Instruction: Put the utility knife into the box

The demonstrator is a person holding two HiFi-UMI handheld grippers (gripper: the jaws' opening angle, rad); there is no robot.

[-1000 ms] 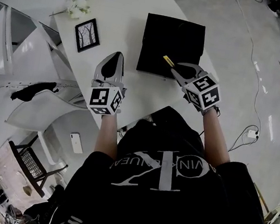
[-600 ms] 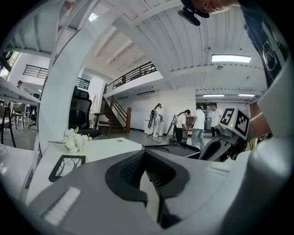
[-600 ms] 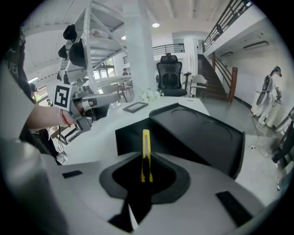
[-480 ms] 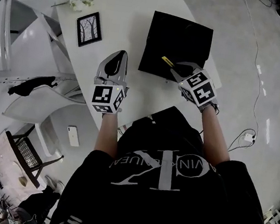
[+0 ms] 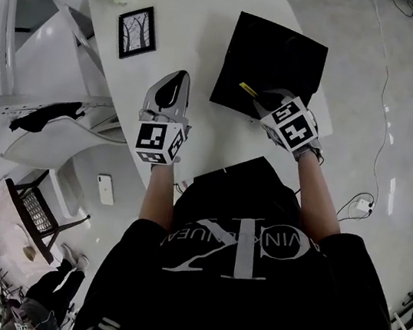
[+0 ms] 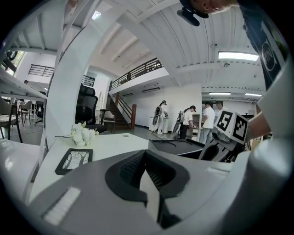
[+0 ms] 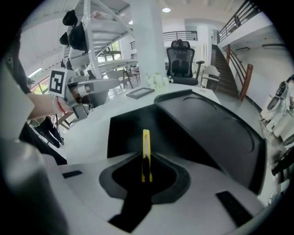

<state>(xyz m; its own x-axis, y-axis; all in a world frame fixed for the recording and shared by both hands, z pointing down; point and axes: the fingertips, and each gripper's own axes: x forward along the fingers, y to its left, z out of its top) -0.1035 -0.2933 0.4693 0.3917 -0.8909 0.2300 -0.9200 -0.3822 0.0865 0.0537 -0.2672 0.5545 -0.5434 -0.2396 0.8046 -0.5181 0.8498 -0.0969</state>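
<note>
The right gripper (image 5: 262,101) has edged further over the black box (image 5: 274,54) at upper centre, its fingers pinching the yellow utility knife (image 7: 146,147) above the box's near edge. Release looks close. The left gripper (image 5: 174,81) has its fingers pressed together, empty.

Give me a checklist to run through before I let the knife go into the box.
1. Utility knife clamped in right gripper: ok, the yellow body sits between its jaws.
2. Knife over the box: ok, its tip points past the near edge.
3. Box interior unobstructed: cannot tell, uniformly dark.
4. Left gripper out of the way: ok, shut, empty, over the table beside the box.
5. Picture frame away from the path: ok, it lies left of the box.
</note>
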